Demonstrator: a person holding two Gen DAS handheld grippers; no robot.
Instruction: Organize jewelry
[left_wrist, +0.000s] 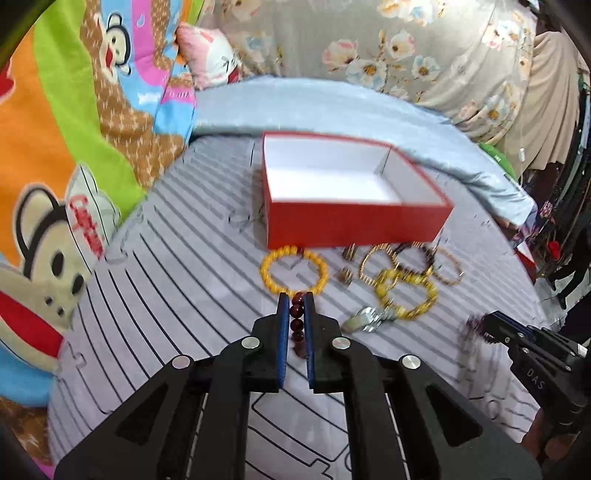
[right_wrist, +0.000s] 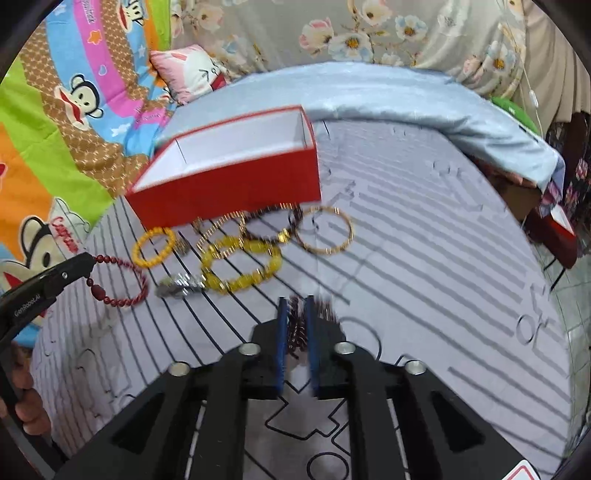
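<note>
The left hand-held gripper (left_wrist: 295, 299) is closed narrowly on a dark red bead bracelet (right_wrist: 122, 280), whose loop hangs from the fingertips just above the grey striped mat (right_wrist: 424, 240). The right hand-held gripper (right_wrist: 294, 306) pinches what looks like a dark beaded bracelet (right_wrist: 297, 328), though motion blur hides its detail. Ahead, an open red box with a white interior (left_wrist: 332, 177) sits on the mat. Just in front of it lie a small yellow bead bracelet (left_wrist: 293, 271), a larger yellow bead bracelet (left_wrist: 406, 293), thin gold bangles (right_wrist: 325, 232) overlapping one another, and a silver watch (left_wrist: 369, 318) touching the larger yellow bracelet.
</note>
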